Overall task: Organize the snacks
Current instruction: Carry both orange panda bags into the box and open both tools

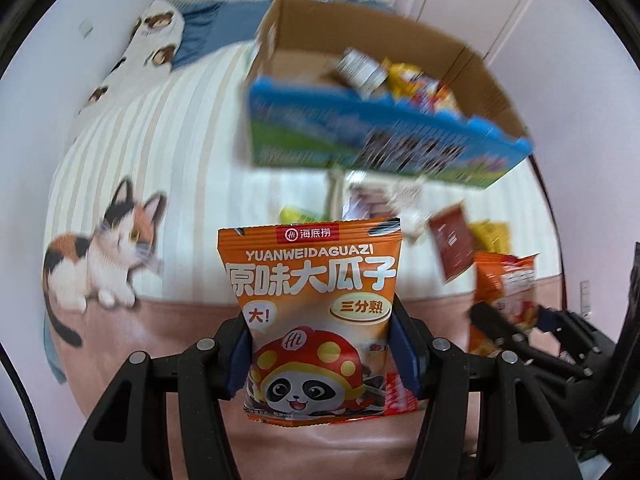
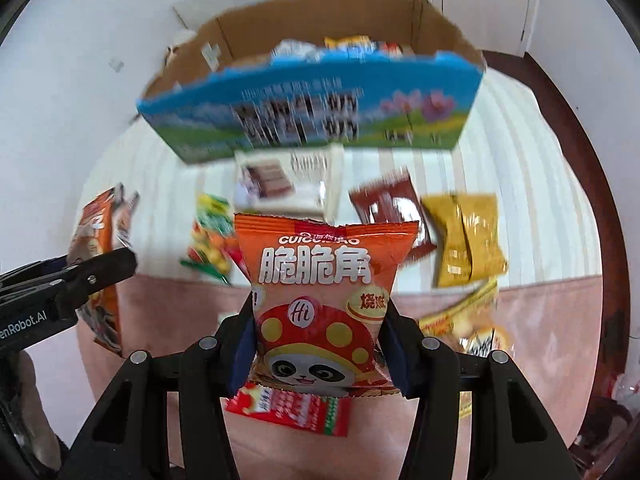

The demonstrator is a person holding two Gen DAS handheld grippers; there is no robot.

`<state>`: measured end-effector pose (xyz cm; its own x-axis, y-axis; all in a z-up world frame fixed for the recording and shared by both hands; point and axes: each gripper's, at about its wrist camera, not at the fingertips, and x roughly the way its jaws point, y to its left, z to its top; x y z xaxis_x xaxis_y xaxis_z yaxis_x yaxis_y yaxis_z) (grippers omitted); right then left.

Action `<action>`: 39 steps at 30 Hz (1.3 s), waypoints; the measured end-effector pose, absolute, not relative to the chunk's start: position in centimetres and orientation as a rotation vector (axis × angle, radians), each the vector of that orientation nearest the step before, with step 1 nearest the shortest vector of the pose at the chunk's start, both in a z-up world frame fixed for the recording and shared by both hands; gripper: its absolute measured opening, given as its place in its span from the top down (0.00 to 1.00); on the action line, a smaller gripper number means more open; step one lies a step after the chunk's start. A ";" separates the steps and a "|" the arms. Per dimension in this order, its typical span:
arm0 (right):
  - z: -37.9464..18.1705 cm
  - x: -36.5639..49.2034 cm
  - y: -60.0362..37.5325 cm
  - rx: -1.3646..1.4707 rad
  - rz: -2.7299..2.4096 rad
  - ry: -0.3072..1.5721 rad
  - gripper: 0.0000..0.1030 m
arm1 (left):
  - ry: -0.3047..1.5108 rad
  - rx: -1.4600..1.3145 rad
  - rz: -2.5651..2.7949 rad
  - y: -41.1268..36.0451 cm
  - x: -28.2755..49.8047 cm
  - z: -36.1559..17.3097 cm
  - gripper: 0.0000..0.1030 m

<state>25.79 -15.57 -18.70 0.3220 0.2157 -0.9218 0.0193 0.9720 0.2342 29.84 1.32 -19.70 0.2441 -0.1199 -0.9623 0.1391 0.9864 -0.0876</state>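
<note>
Both grippers are loaded: left gripper (image 1: 320, 354) is clamped on the seed bag (image 1: 314, 320), right gripper (image 2: 320, 350) on the crisp bag (image 2: 322, 304), both upright. The box (image 2: 316, 120) sits dead ahead and above each, opening tilted their way.

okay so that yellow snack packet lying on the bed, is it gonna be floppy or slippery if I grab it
The yellow packet is probably floppy: it looks creased down the middle and lies loosely on the striped bedding. Its glossy, glinting film suggests it may slip, so pinch a sealed edge. It is likely light, like the puffy orange packet standing upright in the right hand-held gripper.
</note>
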 end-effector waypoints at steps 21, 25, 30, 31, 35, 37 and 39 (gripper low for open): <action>-12.5 43.3 -19.8 0.363 0.156 1.115 0.45 | 1.373 0.017 -0.258 -3.4 50.2 -20.3 0.45; -14.8 47.6 -18.7 0.408 0.205 1.189 0.45 | 1.485 -0.028 -0.230 -2.1 53.4 -23.8 0.45; -18.2 50.7 -16.5 0.404 0.251 1.276 0.45 | 1.526 -0.004 -0.199 -1.5 55.4 -26.0 0.45; -18.9 51.2 -16.1 0.405 0.259 1.293 0.45 | 1.533 0.003 -0.194 -1.4 55.6 -26.4 0.45; -21.4 52.0 -14.8 0.406 0.287 1.375 0.09 | 1.569 0.003 -0.176 -1.1 56.3 -27.9 0.45; -22.3 52.3 -14.4 0.379 0.285 1.408 0.04 | 1.562 0.000 -0.177 -1.0 56.5 -28.1 0.44; -22.6 52.2 -14.2 0.348 0.273 1.414 0.04 | 1.558 -0.005 -0.175 -0.7 56.4 -28.1 0.40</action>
<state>52.24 -14.22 -22.60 0.1394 0.3877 -0.9112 0.0213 0.9188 0.3942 56.45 -0.75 -28.12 0.0034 -0.1150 -0.9934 0.1089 0.9875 -0.1139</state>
